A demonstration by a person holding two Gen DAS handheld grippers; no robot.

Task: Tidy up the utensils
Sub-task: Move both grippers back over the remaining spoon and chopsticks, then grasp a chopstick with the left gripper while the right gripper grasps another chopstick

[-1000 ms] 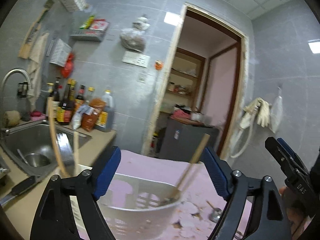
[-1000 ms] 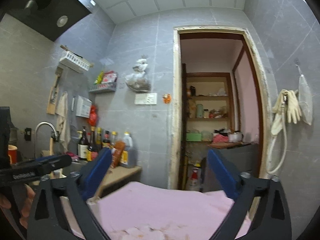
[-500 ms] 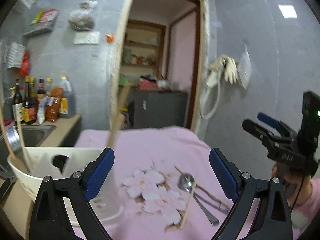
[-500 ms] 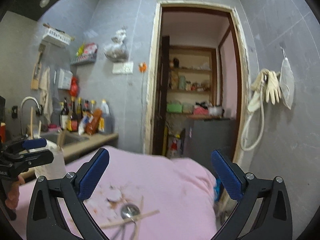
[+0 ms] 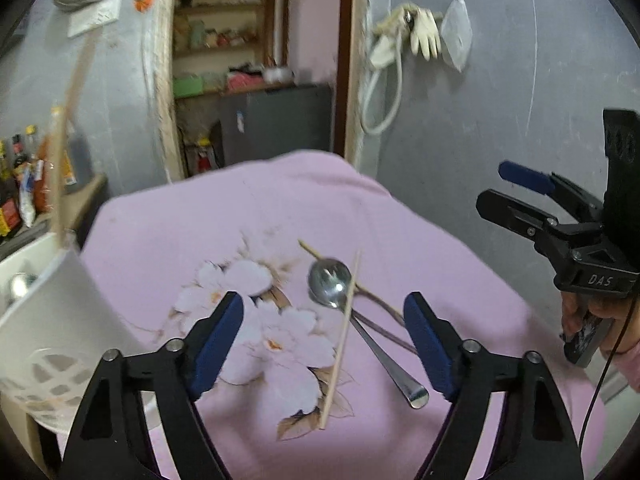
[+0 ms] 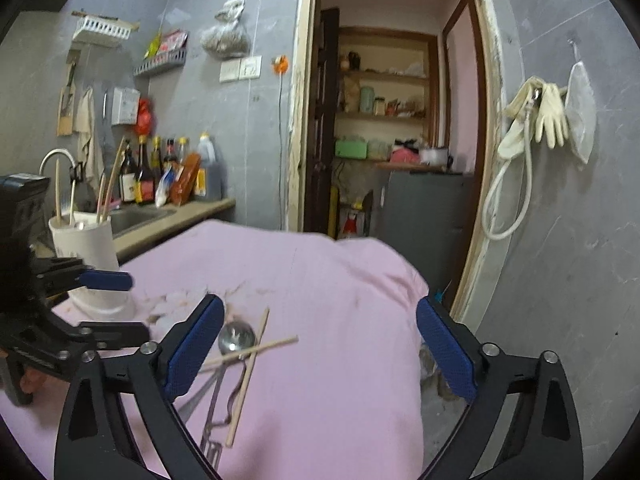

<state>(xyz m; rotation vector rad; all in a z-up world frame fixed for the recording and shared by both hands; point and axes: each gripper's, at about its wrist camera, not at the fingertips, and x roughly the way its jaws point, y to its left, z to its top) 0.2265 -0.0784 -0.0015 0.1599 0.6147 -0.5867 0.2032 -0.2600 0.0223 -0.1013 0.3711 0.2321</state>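
Note:
A metal spoon (image 5: pixel 332 284) lies on the pink flowered cloth (image 5: pixel 240 216), crossed by two wooden chopsticks (image 5: pixel 340 344). My left gripper (image 5: pixel 324 328) is open and empty just above them. A white perforated utensil holder (image 5: pixel 44 320) stands at the left with chopsticks upright in it. In the right wrist view the spoon (image 6: pixel 236 338) and crossed chopsticks (image 6: pixel 256 350) lie by the left finger of my right gripper (image 6: pixel 318 348), which is open and empty. The holder (image 6: pixel 90 256) stands at the far left there.
A sink counter with sauce bottles (image 6: pixel 160 172) sits left of the table. An open doorway with shelves (image 6: pixel 384 120) is behind. Rubber gloves and a hose (image 6: pixel 536 116) hang on the right wall. The table's right edge (image 6: pixel 416 320) drops to the floor.
Both grippers have tilted down and swung right, away from the holder toward the spoon and chopsticks on the cloth. Both stay open and empty.

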